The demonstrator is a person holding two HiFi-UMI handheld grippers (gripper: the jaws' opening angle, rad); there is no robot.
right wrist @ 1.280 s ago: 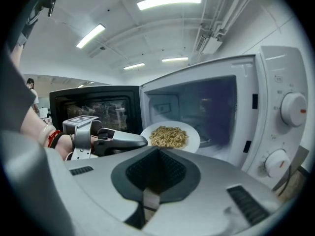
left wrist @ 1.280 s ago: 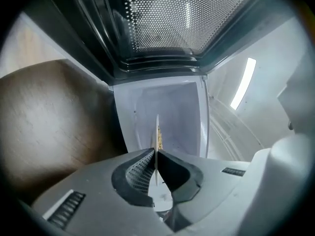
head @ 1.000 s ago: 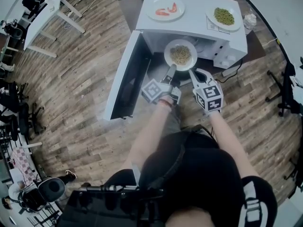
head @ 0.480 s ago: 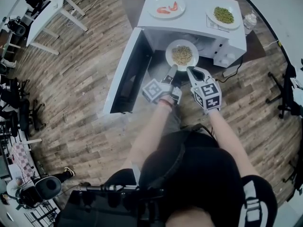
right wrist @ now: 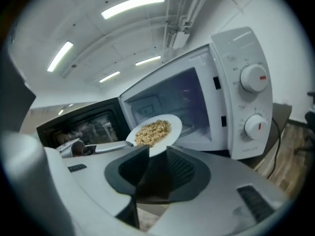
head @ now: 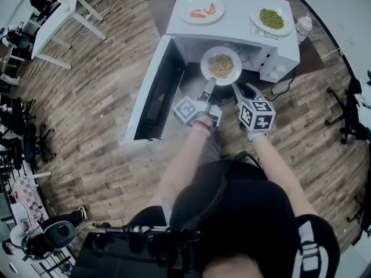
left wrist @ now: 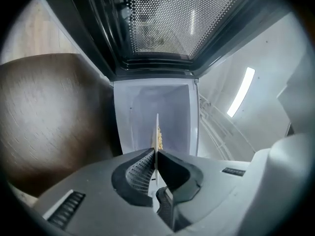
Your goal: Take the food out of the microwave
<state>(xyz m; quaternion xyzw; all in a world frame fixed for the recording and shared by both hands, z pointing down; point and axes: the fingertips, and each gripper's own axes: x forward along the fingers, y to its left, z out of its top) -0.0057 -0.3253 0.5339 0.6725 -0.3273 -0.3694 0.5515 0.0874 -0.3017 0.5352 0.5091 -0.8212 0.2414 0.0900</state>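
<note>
While left gripper [head: 209,83] pinches plate [head: 207,71] rim upper centre, right gripper [head: 235,88] jaws just opening, rim loose between: lopsided hold, plate could tip.

Left tool [head: 211,83] clamps plate [head: 205,69] rim — right tool [head: 235,88] jaws just opened, rim between.

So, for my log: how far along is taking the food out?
Done: microwave door open, plate of grains in front of the opening. In hand: left hand-held gripper shut on its rim; right hand-held gripper: jaws have just been opening, rim at their tips, unpinched. Left: set it down.
</note>
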